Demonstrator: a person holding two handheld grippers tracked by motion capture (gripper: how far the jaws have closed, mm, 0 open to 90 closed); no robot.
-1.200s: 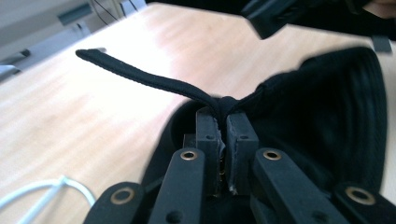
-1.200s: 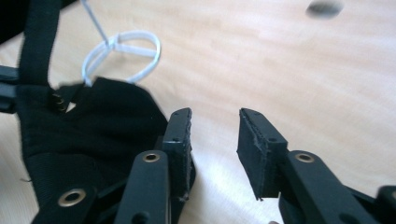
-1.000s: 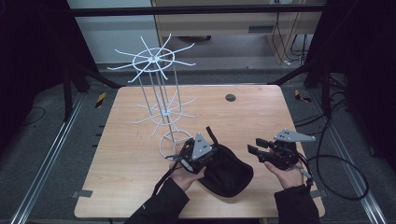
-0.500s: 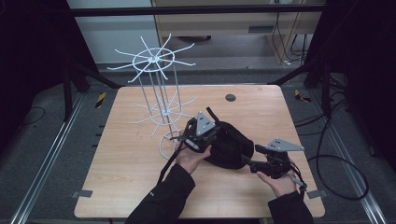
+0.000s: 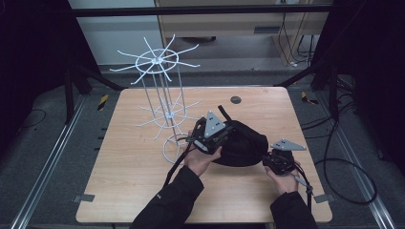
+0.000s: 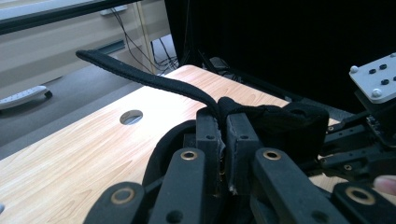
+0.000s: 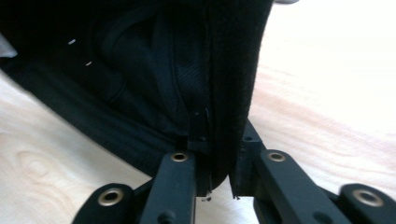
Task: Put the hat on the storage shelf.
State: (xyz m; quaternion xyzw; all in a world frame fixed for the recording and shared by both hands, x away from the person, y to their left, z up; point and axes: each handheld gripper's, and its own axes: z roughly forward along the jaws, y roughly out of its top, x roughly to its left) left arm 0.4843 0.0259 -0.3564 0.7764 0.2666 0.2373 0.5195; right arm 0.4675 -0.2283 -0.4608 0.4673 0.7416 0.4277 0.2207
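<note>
A black cap is gripped on the counter by the clenched jaws of the left gripper and right gripper.

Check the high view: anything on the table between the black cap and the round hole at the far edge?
Nothing. Bare wood runs from the black cap to the round hole, seen in the high view.

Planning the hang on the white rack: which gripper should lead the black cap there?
Left, probably. The left gripper grips the black cap by the strap end and sits right beside the white wire rack; the right gripper clamps the far edge, away from it.
</note>
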